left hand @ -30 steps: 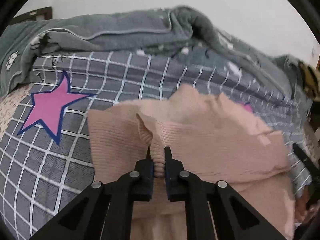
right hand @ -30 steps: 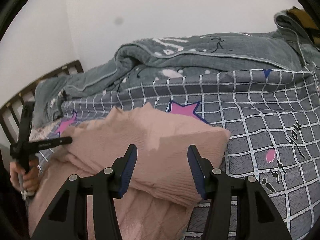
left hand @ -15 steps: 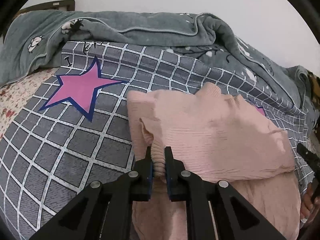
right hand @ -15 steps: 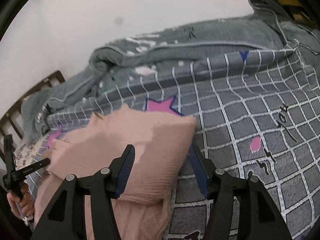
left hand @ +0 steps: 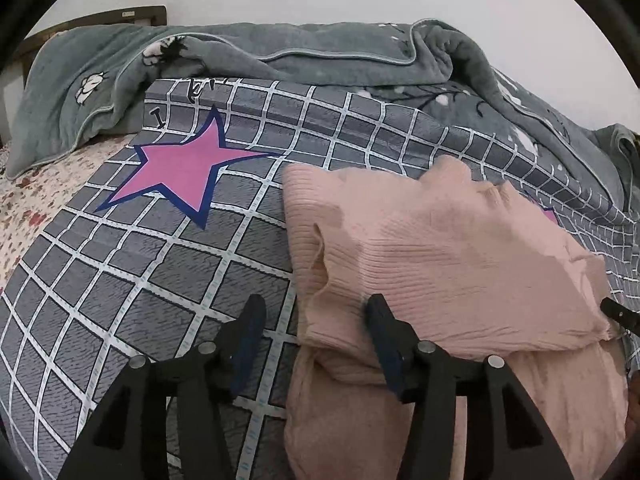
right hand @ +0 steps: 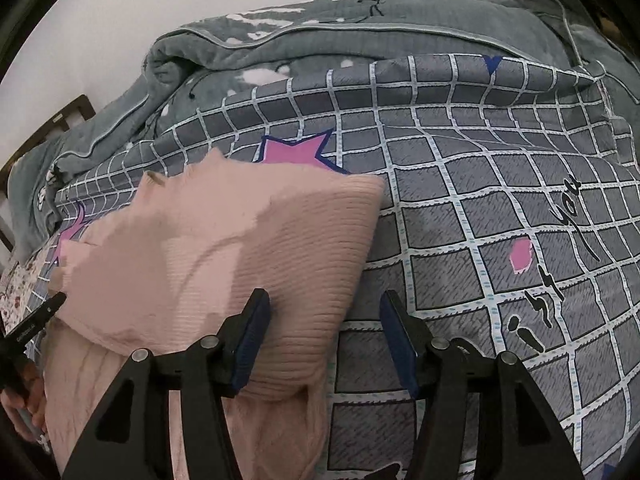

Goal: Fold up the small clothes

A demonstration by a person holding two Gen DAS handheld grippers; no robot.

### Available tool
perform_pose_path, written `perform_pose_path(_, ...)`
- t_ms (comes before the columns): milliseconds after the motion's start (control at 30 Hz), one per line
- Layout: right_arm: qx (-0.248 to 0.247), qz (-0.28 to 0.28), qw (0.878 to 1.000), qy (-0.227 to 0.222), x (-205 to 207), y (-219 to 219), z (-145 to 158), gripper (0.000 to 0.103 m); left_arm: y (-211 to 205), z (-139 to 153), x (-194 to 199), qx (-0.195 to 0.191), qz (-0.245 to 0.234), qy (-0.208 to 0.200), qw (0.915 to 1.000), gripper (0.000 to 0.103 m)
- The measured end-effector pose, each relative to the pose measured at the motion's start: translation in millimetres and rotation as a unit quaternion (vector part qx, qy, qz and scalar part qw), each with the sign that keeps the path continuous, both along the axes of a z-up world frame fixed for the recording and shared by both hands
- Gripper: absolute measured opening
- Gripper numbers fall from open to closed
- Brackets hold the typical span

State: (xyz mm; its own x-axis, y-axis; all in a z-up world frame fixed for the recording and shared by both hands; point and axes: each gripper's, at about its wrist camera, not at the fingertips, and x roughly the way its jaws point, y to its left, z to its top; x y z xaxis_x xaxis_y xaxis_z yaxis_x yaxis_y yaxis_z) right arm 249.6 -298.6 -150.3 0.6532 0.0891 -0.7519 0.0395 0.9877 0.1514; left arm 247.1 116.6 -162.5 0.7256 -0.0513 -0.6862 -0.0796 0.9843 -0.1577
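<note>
A pink ribbed knit garment [left hand: 440,264] lies on the grey checked quilt [left hand: 160,280], its upper half doubled over the lower. My left gripper [left hand: 316,316] stands over the garment's left edge. Its jaws are opening, the cloth lies loose between them and the pads do not press it. In the right wrist view the same garment [right hand: 240,248] has its right edge between the fingers of my right gripper [right hand: 326,312], which is open and grips nothing. The left gripper's tip [right hand: 36,320] and a hand [right hand: 20,400] show at the far left there.
A grey fleece blanket [left hand: 320,56] is bunched along the back against the white wall. A dark wooden headboard [right hand: 60,120] and a floral sheet [left hand: 36,200] lie at the left end. The quilt [right hand: 500,240] spreads right of the garment.
The left gripper, earlier shut on a pinch of pink cloth, has opened and the fold has dropped flat. Both grippers have sunk toward the bed; the right one stayed open.
</note>
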Motion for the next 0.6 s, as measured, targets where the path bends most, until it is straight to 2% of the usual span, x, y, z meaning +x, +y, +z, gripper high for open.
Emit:
perform_pose_path(100,-0.005,0.019,1.0,0.002,-1,8,2,0.057,-2,0,0,-0.004,-0.007,0.001,1.0,0.048)
perform_pose_path(233,-0.026,0.036,0.999,-0.025,-9,18,10,0.057,-3,1,-2,-0.01,-0.013,-0.002,0.9999,0.043)
perform_pose_path(367,-0.051,0.029,0.997,-0.043,-15,22,17,0.057,-1,0,-4,-0.027,-0.021,-0.003,0.9994,0.042)
perform_pose_path(500,-0.046,0.031,0.995,-0.079,-28,20,27,0.058,7,-3,-6,-0.057,-0.023,-0.01,0.998,0.042)
perform_pose_path(600,-0.048,0.015,0.994,-0.101,-35,16,35,0.058,5,0,-11,-0.055,-0.03,-0.01,0.998,0.042)
